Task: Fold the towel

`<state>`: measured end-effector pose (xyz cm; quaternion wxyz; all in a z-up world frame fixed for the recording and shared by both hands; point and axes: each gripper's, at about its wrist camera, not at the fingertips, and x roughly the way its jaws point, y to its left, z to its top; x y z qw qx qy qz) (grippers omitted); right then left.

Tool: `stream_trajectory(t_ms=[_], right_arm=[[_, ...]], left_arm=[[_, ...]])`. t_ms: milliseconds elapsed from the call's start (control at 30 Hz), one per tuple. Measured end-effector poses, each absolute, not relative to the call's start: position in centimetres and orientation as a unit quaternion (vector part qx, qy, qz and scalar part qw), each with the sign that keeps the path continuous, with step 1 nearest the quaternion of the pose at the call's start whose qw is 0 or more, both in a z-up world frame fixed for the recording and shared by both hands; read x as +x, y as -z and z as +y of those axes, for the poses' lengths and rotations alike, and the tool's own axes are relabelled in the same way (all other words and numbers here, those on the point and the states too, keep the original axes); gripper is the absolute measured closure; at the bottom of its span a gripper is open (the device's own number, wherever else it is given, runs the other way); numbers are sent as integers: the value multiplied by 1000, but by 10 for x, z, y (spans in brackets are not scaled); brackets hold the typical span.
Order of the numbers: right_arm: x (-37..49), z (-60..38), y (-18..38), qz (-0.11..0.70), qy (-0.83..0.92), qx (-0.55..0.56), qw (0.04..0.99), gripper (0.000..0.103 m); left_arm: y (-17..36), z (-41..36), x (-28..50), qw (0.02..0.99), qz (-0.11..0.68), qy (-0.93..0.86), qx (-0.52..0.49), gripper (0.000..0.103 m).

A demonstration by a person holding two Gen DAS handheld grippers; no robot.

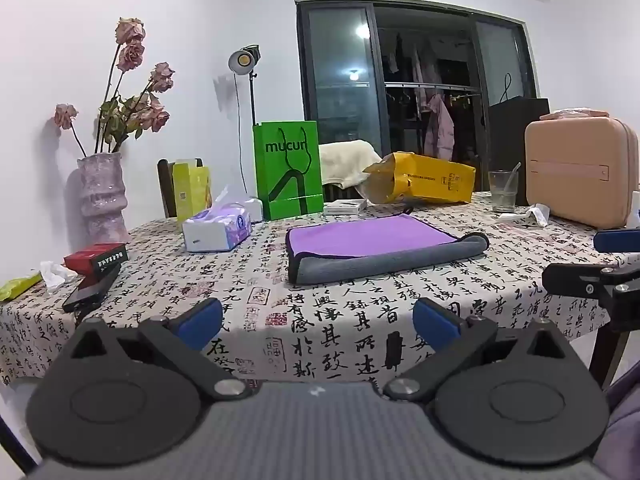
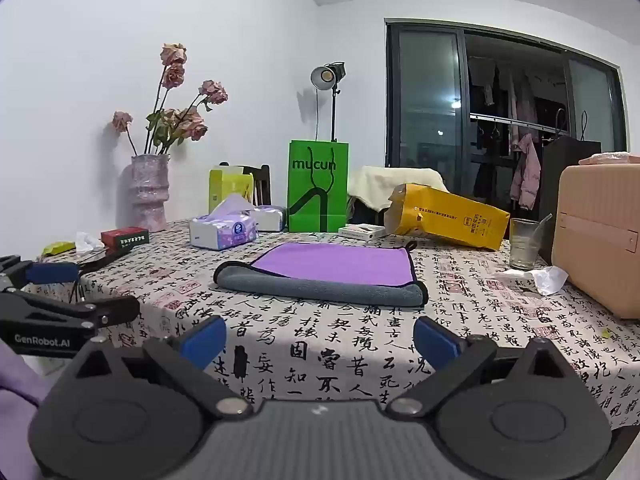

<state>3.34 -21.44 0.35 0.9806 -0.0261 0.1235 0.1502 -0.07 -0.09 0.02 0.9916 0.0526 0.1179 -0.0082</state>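
A purple towel [image 1: 368, 237] with a grey underside lies folded on the table, its grey fold facing me; it also shows in the right wrist view [image 2: 336, 266]. My left gripper [image 1: 318, 320] is open and empty, held off the table's front edge, short of the towel. My right gripper [image 2: 318, 338] is open and empty, also short of the towel at the front edge. The right gripper's fingers [image 1: 576, 280] show at the right of the left wrist view. The left gripper's fingers [image 2: 68, 308] show at the left of the right wrist view.
On the table [image 1: 360, 320]: tissue pack [image 1: 218, 228], green bag [image 1: 288, 170], yellow bag [image 1: 424, 178], glass [image 1: 503, 192], pink case [image 1: 580, 172], vase with dried roses [image 1: 102, 196], red box [image 1: 96, 258], crumpled tissue [image 2: 550, 278].
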Motion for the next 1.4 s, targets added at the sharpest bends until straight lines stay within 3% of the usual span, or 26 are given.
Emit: stream_trajectory(t_ms=[1400], right_arm=[[33, -215, -2, 128, -151, -21, 980, 2]], left_arm=[[-1, -2, 2, 991, 118, 19, 52, 0]])
